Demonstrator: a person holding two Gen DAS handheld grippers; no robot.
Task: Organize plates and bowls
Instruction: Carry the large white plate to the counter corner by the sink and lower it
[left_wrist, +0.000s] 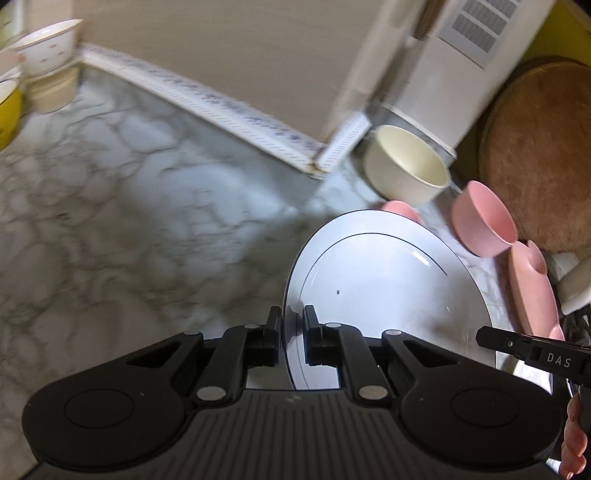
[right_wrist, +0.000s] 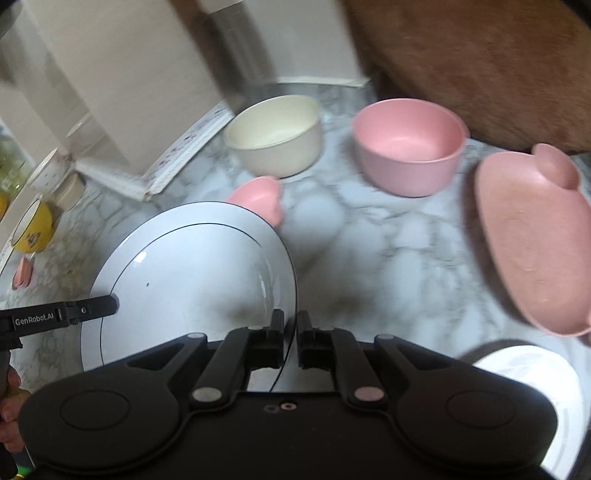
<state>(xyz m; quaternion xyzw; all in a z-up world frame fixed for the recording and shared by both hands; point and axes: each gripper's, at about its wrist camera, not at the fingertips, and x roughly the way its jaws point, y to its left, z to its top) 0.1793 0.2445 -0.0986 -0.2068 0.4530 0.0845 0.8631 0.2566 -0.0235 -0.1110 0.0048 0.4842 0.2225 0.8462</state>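
Note:
A white plate with a thin dark ring (left_wrist: 369, 288) (right_wrist: 192, 266) hangs tilted above the marble counter (left_wrist: 147, 221), held at opposite rims. My left gripper (left_wrist: 291, 317) is shut on its left rim. My right gripper (right_wrist: 290, 321) is shut on its right rim. Each gripper's tip shows in the other's view: the right gripper (left_wrist: 484, 338) and the left gripper (right_wrist: 110, 304). Beyond the plate stand a cream bowl (left_wrist: 406, 166) (right_wrist: 273, 136), a pink bowl (left_wrist: 484, 225) (right_wrist: 406, 147), a pink eared plate (left_wrist: 532, 288) (right_wrist: 532, 243) and a small pink dish (right_wrist: 262, 195), partly hidden by the plate.
A yellow bowl (right_wrist: 33, 229) and a white patterned bowl (left_wrist: 48, 48) sit at the far left by the wall. A round wooden board (left_wrist: 535, 155) leans at the right. Another white dish (right_wrist: 535, 387) lies at the near right. A person's fingers (left_wrist: 576, 443) show at the edge.

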